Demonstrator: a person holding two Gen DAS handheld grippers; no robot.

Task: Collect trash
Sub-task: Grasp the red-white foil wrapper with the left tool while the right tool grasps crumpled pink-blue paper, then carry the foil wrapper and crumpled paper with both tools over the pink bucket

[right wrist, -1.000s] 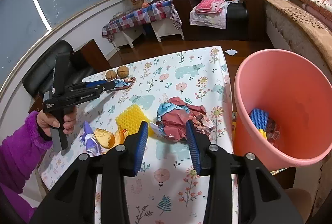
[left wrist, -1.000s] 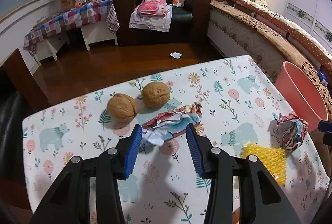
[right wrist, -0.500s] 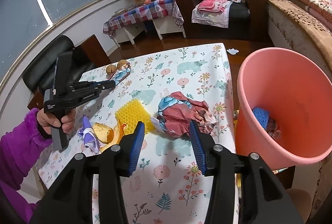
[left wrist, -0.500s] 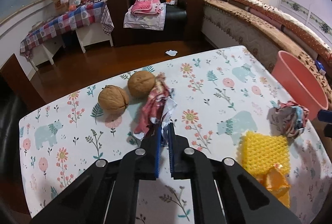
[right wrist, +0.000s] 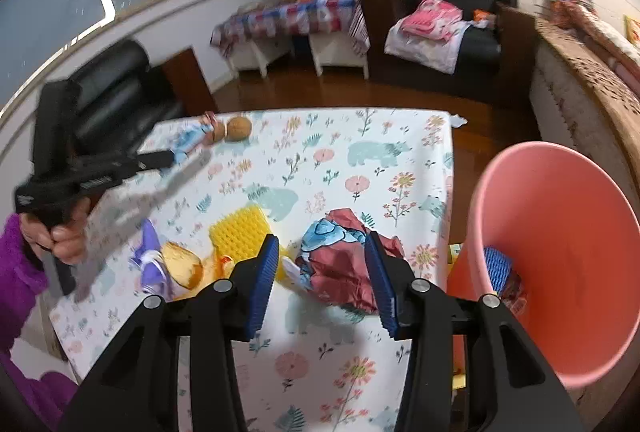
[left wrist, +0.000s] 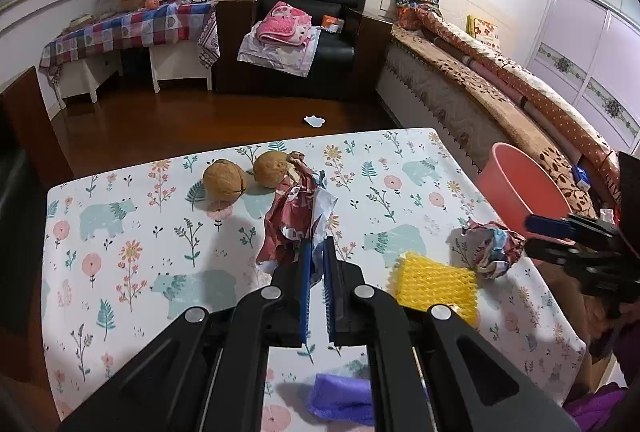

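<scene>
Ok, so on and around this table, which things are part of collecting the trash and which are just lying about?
Part of the job:
- crumpled wrapper pinched in the left gripper
- crumpled wrapper between the open right gripper pads
- yellow foam net
- purple scrap
- pink bin

Just lying about:
- two walnuts
- clothes on the armchair

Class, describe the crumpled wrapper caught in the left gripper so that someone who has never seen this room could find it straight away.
Start at the floral tablecloth and find the two walnuts near its far edge. Just beside them, a crumpled red, white and blue wrapper stands up from the cloth, pinched in the left gripper. The other crumpled wrapper lies loose by the pink bin.
</scene>
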